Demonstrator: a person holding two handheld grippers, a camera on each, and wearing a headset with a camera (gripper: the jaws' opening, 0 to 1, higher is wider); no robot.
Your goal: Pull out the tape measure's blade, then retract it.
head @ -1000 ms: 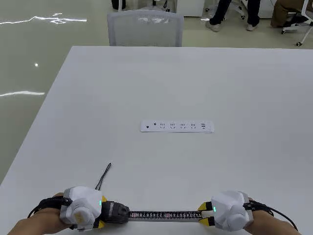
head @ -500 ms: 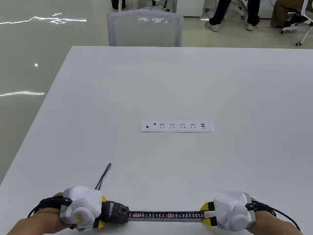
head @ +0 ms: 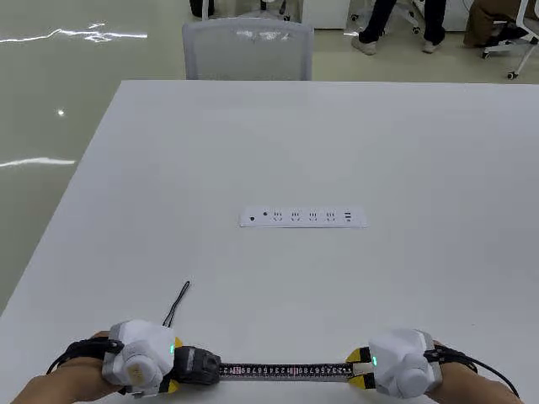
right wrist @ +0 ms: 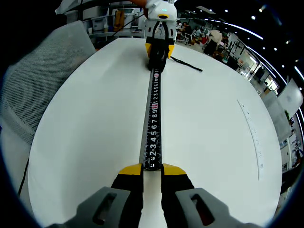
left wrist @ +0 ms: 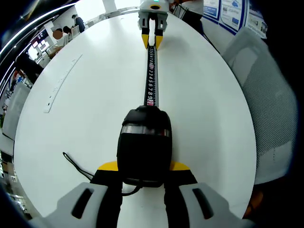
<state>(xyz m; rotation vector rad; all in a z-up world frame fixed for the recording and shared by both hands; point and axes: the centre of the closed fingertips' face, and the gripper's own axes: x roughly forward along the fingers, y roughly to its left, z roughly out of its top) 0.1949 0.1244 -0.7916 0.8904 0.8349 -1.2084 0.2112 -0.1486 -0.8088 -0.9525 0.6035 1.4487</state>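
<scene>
Bright, even overhead light fills the head view; the white bench (head: 337,143) is nearly shadowless, and streaks of glare lie on the glossy floor (head: 50,101) at the upper left. The 2 gripper views bulge with fisheye distortion, their backgrounds soft, while the numbers printed on the blade (right wrist: 153,118) stay sharp.

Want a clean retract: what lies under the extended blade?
Bare white table shows along both sides of the blade; the strip directly beneath it is hidden.

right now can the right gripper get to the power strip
Probably yes: the table between the right gripper and the power strip lies bare. But its jaws are shut on the blade, so it would have to let go first.
</scene>
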